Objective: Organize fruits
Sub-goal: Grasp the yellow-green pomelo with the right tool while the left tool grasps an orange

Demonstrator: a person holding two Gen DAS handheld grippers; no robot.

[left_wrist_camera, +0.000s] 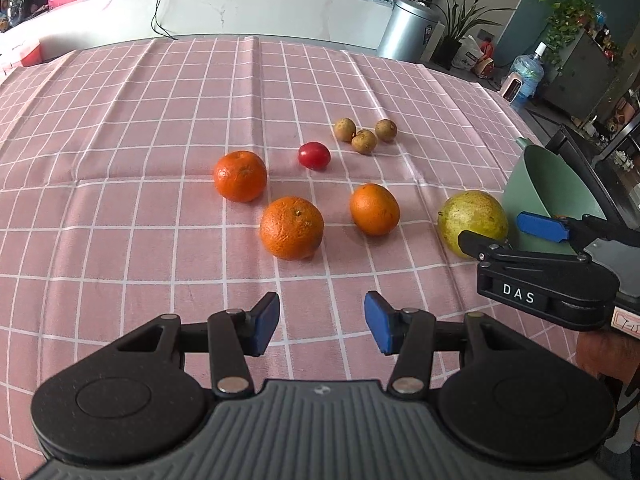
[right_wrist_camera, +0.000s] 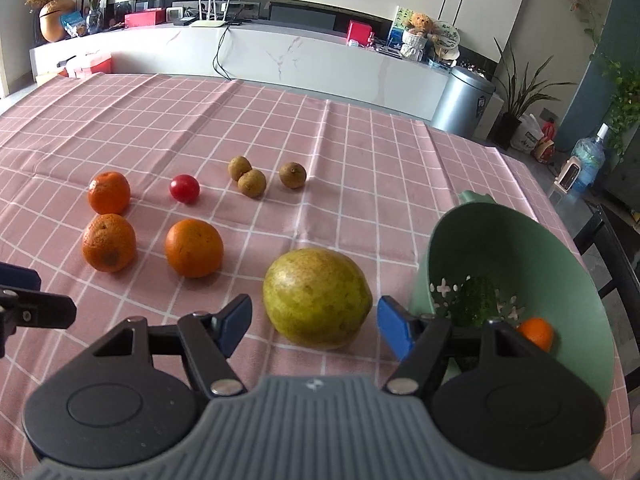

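On the pink checked cloth (left_wrist_camera: pixel 160 208): fruit scattered about, both grippers tilted down over the near edge.
Left gripper (left_wrist_camera: pixel 322 322): fingers spread partway, nothing between them, just bare cloth. Nearest orange (left_wrist_camera: pixel 291 227) sits a bit ahead of the tips, not touching.
Right gripper (right_wrist_camera: pixel 316 326): fingers spread wide on either side of the big yellow-green fruit (right_wrist_camera: pixel 316 298), with a gap on both sides, so no pinch.
Green bowl (right_wrist_camera: pixel 520 248): tipped on its side just right of that fruit, mouth facing the camera, right finger in front of its rim. Inside there's a dark green fruit (right_wrist_camera: pixel 478 304) and a small orange one (right_wrist_camera: pixel 536 332).
Other stuff: two more oranges (left_wrist_camera: pixel 240 176) (left_wrist_camera: pixel 374 209), a red tomato (left_wrist_camera: pixel 314 155), three little brown fruits (left_wrist_camera: pixel 364 141) clustered further back.
In the way: nothing, really; cloth is open around each fruit.
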